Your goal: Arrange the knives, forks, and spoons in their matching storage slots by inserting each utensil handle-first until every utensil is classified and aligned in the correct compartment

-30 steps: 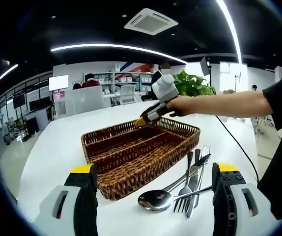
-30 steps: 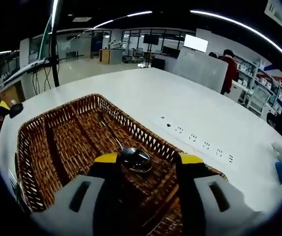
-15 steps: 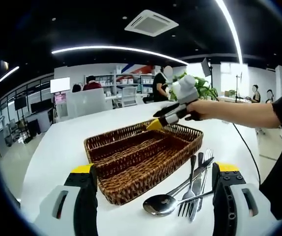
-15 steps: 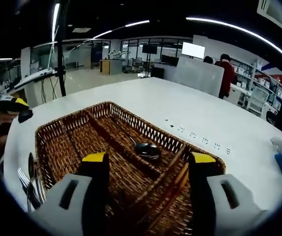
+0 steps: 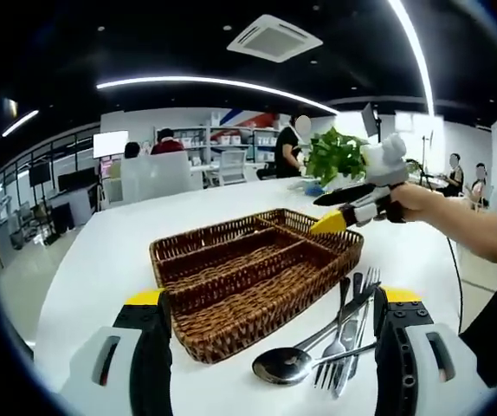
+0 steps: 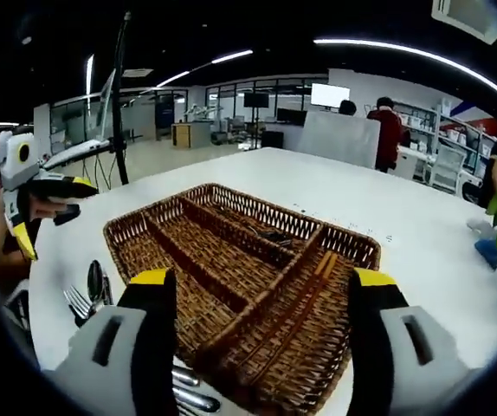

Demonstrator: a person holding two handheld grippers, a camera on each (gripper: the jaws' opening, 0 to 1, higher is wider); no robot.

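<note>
A brown wicker cutlery basket (image 5: 198, 334) with long slots stands mid-table. A spoon (image 6: 274, 236) lies in its far slot in the right gripper view. On the white table beside the basket lies a pile: a spoon (image 5: 279, 364), forks (image 5: 358, 299) and a knife (image 5: 345, 325); the same pile (image 6: 88, 295) shows in the right gripper view. My left gripper (image 5: 273, 299) stands open and empty, low in front of the basket. My right gripper (image 5: 328, 211), held in a hand, hovers open and empty above the basket's far right corner. Its own jaws (image 6: 261, 279) frame the basket (image 6: 352, 244).
A green plant (image 5: 339, 156) and a blue object (image 6: 488, 253) stand on the table's far side. A black cable (image 5: 452, 269) runs along the right edge. My left gripper (image 6: 54, 215) shows beyond the pile. People and shelves fill the background office.
My right gripper has lifted out of the basket and drawn back to the right, leaving the spoon in the far slot. The left gripper has barely moved.
</note>
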